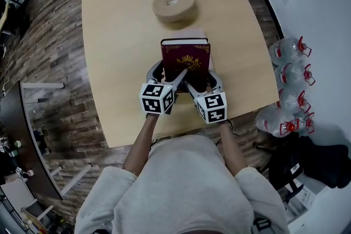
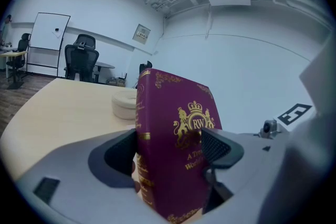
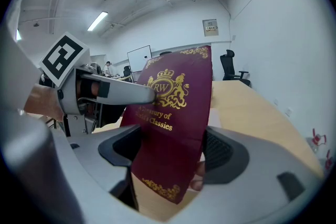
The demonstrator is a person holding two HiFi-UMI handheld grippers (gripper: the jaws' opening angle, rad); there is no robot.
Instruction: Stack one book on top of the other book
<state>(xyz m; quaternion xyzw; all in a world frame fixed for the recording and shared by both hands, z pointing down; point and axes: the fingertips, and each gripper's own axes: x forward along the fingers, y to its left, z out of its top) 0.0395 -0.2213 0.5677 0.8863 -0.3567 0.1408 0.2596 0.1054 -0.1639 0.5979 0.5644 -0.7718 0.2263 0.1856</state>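
Observation:
A maroon book (image 1: 186, 58) with a gold crest is held tilted up over the wooden table (image 1: 120, 41), both grippers at its near edge. My left gripper (image 1: 167, 74) is shut on it, spine against one jaw and a pad on the cover (image 2: 170, 152). My right gripper (image 1: 204, 82) is shut on the same book (image 3: 170, 113), which fills the space between its jaws (image 3: 168, 152). A pale book (image 1: 197, 33) lies flat on the table beneath, mostly hidden by the maroon one.
A beige round roll (image 1: 174, 4) sits on the table beyond the books, and shows past the book's spine (image 2: 124, 104). Several large water bottles (image 1: 290, 52) stand on the floor off the table's right edge. Office chairs (image 2: 81, 55) stand at the far side.

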